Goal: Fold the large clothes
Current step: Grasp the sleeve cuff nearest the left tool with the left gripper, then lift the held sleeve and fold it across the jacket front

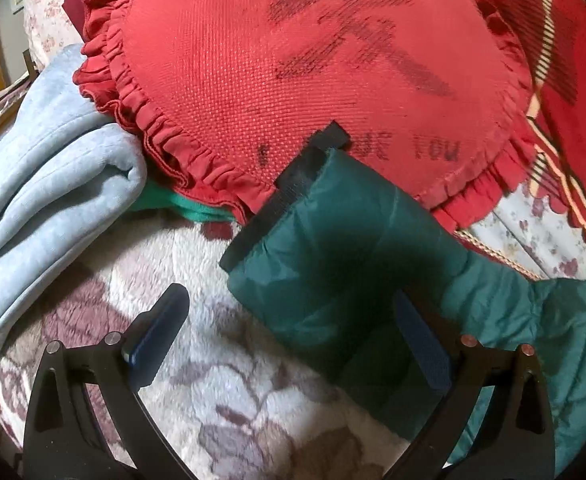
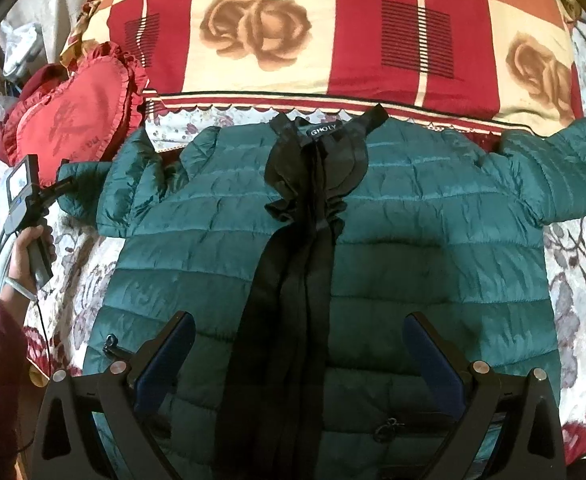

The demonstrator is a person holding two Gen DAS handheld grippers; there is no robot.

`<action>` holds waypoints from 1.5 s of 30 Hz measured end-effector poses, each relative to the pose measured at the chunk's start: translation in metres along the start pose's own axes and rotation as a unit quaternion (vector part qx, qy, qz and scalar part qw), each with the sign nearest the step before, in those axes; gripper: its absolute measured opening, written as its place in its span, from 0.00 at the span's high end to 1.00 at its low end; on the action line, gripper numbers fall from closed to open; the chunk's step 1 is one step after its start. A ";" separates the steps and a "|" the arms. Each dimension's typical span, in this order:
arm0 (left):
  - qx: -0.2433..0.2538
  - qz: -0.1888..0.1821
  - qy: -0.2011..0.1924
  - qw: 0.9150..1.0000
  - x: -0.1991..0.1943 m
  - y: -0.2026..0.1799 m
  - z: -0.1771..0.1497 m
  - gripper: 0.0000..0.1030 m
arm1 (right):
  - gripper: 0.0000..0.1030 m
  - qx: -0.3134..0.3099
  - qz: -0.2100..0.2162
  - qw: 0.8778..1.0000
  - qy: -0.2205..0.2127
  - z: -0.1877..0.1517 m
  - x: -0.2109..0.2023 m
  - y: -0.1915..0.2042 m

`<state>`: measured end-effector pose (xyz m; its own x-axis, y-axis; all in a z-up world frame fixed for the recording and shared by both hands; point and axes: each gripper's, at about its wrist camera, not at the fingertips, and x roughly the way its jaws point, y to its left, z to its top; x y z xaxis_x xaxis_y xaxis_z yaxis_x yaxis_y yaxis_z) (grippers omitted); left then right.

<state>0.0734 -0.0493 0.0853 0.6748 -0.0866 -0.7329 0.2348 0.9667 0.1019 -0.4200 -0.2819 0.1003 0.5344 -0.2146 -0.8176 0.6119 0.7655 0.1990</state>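
A teal quilted puffer jacket (image 2: 433, 248) lies spread flat on the bed, front up, with a black zip strip down its middle and its collar at the far side. Its sleeves stretch out left and right. In the left wrist view the left sleeve's end (image 1: 333, 256), with a black cuff edge, lies just ahead of my left gripper (image 1: 293, 328), which is open and empty above it. My right gripper (image 2: 299, 344) is open and empty, hovering over the jacket's lower middle. The left gripper also shows in the right wrist view (image 2: 63, 186) at the left sleeve's end.
A red heart-shaped frilled cushion (image 1: 313, 72) lies beyond the left sleeve. A folded pale blue garment (image 1: 45, 184) sits to its left. A red and cream rose-patterned blanket (image 2: 333, 40) lies past the collar. The bed has a floral fleece cover (image 1: 221, 400).
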 end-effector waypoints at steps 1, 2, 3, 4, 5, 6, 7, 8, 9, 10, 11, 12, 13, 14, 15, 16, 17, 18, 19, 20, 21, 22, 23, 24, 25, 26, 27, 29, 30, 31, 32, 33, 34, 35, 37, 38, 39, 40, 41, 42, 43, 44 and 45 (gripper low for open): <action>-0.001 0.000 0.001 1.000 0.003 0.000 0.000 0.01 | 0.00 0.000 -0.001 1.000 -0.001 0.000 0.000 0.001; -0.003 -0.002 0.005 1.000 0.007 0.001 0.002 0.01 | 0.00 -0.002 -0.001 1.000 -0.001 0.000 0.001 0.003; -0.005 -0.003 0.008 1.000 0.012 0.002 0.003 0.01 | 0.00 -0.005 -0.001 1.000 0.000 0.001 0.002 0.005; -0.006 -0.003 0.011 1.000 0.015 0.002 0.003 0.01 | 0.00 -0.006 -0.002 1.000 0.002 0.001 0.003 0.006; -0.005 -0.004 0.013 1.000 0.020 0.001 0.005 0.01 | 0.00 -0.007 -0.002 1.000 0.004 0.002 0.005 0.007; -0.004 -0.007 0.014 1.000 0.023 0.000 0.005 0.01 | 0.00 -0.008 -0.003 1.000 0.007 0.002 0.006 0.009; -0.003 -0.009 0.012 1.000 0.025 -0.002 0.006 0.01 | 0.00 -0.008 -0.003 1.000 0.008 0.002 0.007 0.009; -0.002 -0.013 0.008 1.000 0.027 -0.004 0.007 0.01 | 0.00 -0.008 -0.004 1.000 0.011 0.002 0.008 0.010; 0.000 -0.019 0.004 1.000 0.028 -0.005 0.007 0.04 | 0.00 -0.008 -0.005 1.000 0.012 0.002 0.009 0.011; 0.002 -0.027 0.000 1.000 0.030 -0.006 0.007 0.08 | 0.00 -0.008 -0.005 1.000 0.013 0.002 0.010 0.011; 0.005 -0.032 -0.001 0.999 0.030 -0.008 0.006 0.19 | 0.00 -0.007 -0.006 1.000 0.013 0.002 0.010 0.011; 0.009 -0.035 0.001 0.999 0.037 -0.011 0.009 0.32 | 0.00 -0.006 -0.006 1.000 0.013 0.003 0.010 0.011; 0.011 -0.040 0.004 0.999 0.038 -0.013 0.010 0.40 | 0.00 -0.005 -0.006 1.000 0.013 0.003 0.010 0.012; 0.009 -0.055 0.009 0.998 0.039 -0.014 0.011 0.57 | 0.00 -0.004 -0.005 1.000 0.013 0.003 0.010 0.012; 0.007 -0.066 0.015 0.998 0.040 -0.015 0.011 0.71 | 0.00 -0.003 -0.004 1.000 0.013 0.003 0.010 0.012; 0.009 -0.068 0.018 0.997 0.037 -0.015 0.012 0.76 | 0.00 -0.002 -0.003 1.000 0.013 0.003 0.010 0.012; 0.012 -0.075 0.019 0.997 0.034 -0.016 0.012 0.83 | 0.00 -0.002 -0.002 1.000 0.013 0.002 0.010 0.012; 0.015 -0.086 0.016 0.996 0.030 -0.016 0.012 0.85 | 0.00 -0.002 -0.001 1.000 0.013 0.002 0.009 0.013; 0.016 -0.091 0.014 0.996 0.025 -0.016 0.012 0.86 | 0.00 -0.002 0.001 1.000 0.012 0.000 0.009 0.014; 0.018 -0.096 0.012 0.995 0.020 -0.014 0.013 0.87 | 0.00 -0.002 0.004 1.000 0.012 0.000 0.008 0.014; 0.020 -0.100 0.009 0.995 0.013 -0.013 0.013 0.87 | 0.00 -0.003 0.006 1.000 0.012 -0.001 0.008 0.015; 0.021 -0.103 0.006 0.994 0.006 -0.013 0.013 0.87 | 0.00 -0.003 0.007 1.000 0.012 -0.002 0.008 0.015; 0.025 -0.105 0.001 0.994 -0.003 -0.012 0.013 0.88 | 0.00 -0.002 0.010 1.000 0.011 -0.003 0.007 0.016; 0.027 -0.107 -0.003 0.994 -0.013 -0.011 0.012 0.88 | 0.00 -0.002 0.011 1.000 0.011 -0.004 0.007 0.016; 0.026 -0.109 -0.004 0.994 -0.020 -0.009 0.011 0.88 | 0.00 0.000 0.013 1.000 0.010 -0.004 0.006 0.017; 0.024 -0.114 -0.005 0.993 -0.029 -0.008 0.010 0.88 | 0.00 0.001 0.016 1.000 0.008 -0.005 0.004 0.017; 0.022 -0.119 -0.006 0.993 -0.038 -0.007 0.009 0.88 | 0.00 0.002 0.018 1.000 0.007 -0.006 0.003 0.017; 0.015 -0.125 -0.010 0.992 -0.055 -0.006 0.008 0.88 | 0.00 -0.001 0.023 1.000 0.003 -0.007 -0.002 0.019; 0.013 -0.124 -0.012 0.992 -0.064 -0.005 0.008 0.88 | 0.00 -0.004 0.023 1.000 -0.001 -0.008 -0.005 0.019; 0.012 -0.125 -0.013 0.992 -0.073 0.002 0.005 0.88 | 0.00 -0.005 0.023 1.000 -0.004 -0.008 -0.007 0.020; 0.010 -0.126 -0.013 0.992 -0.082 0.003 0.007 0.88 | 0.00 -0.005 0.024 1.000 -0.005 -0.009 -0.009 0.019; 0.008 -0.127 -0.014 0.992 -0.090 0.007 0.008 0.88 | 0.00 -0.004 0.026 1.000 -0.007 -0.009 -0.012 0.019; 0.006 -0.129 -0.016 0.991 -0.102 0.010 0.009 0.88 | 0.00 -0.003 0.028 1.000 -0.009 -0.010 -0.014 0.018; 0.004 -0.136 -0.016 0.991 -0.113 0.011 0.011 0.88 | 0.00 0.001 0.030 0.999 -0.011 -0.011 -0.017 0.016; 0.004 -0.157 -0.017 0.987 -0.136 0.021 0.014 0.88 | 0.00 0.005 0.031 0.999 -0.014 -0.013 -0.020 0.013; 0.012 -0.171 -0.022 0.985 -0.152 0.018 0.014 0.88 | 0.00 0.007 0.032 0.999 -0.016 -0.013 -0.023 0.011; 0.019 -0.179 -0.027 0.983 -0.167 0.021 0.013 0.88 | 0.00 0.008 0.032 0.999 -0.018 -0.014 -0.025 0.010; 0.033 -0.190 -0.033 0.981 -0.185 0.015 0.013 0.88 | 0.00 0.009 0.031 0.999 -0.020 -0.014 -0.027 0.009; 0.048 -0.206 -0.040 0.977 -0.204 0.006 0.012 0.88 | 0.00 0.010 0.032 0.999 -0.023 -0.014 -0.029 0.008; 0.062 -0.224 -0.045 0.972 -0.222 -0.004 0.010 0.88 | 0.00 0.012 0.032 0.999 -0.025 -0.014 -0.032 0.006; 0.071 -0.237 -0.048 0.968 -0.236 -0.009 0.008 0.88 | 0.00 0.014 0.033 0.999 -0.027 -0.014 -0.034 0.004; 0.084 -0.256 -0.053 0.961 -0.255 -0.020 0.006 0.88 | 0.00 0.016 0.034 0.999 -0.031 -0.014 -0.037 0.003; 0.094 -0.271 -0.058 0.956 -0.268 -0.028 0.005 0.88 | 0.00 0.017 0.035 0.999 -0.034 -0.014 -0.040 0.001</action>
<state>-0.1108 -0.0542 0.2826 0.4886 -0.5991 -0.6343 0.6866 0.7126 -0.1441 -0.4492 -0.2639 0.1255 0.6135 -0.2032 -0.7631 0.5912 0.7589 0.2731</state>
